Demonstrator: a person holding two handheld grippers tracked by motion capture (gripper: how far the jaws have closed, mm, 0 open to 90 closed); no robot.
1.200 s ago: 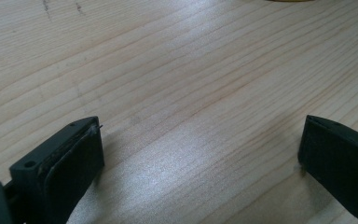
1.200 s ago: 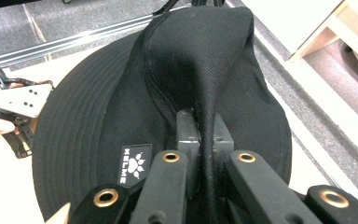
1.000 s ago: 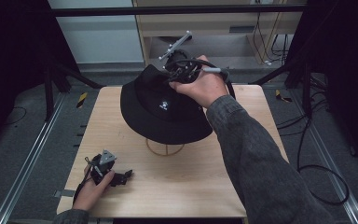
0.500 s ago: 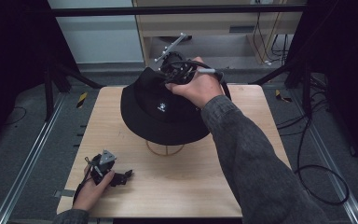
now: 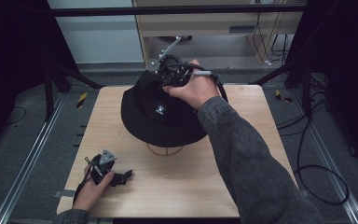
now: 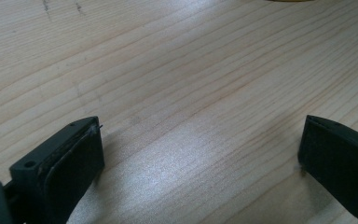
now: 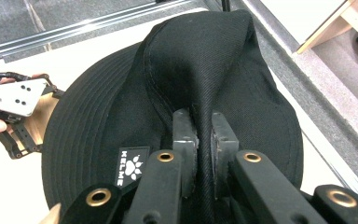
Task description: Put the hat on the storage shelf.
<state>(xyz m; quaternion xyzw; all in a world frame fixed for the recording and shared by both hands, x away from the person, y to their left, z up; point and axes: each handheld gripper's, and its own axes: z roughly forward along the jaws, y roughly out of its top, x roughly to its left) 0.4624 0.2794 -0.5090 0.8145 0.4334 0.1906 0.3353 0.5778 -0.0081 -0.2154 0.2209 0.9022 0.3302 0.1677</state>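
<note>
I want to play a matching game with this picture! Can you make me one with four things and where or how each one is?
Things:
1. black hat
2. left gripper
3. right gripper
4. wooden stand

States:
A. open, low over bare table
B. under the hat
C. pinching a fold of fabric
D. white paw logo on it

Pairs: 1-D, 2-A, 3-C, 4-B

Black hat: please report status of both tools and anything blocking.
Right tool shut on black hat, pinching a fold of its crown. Left tool open, low over bare wooden table. Hat over a wooden stand. Nothing blocking.
</note>
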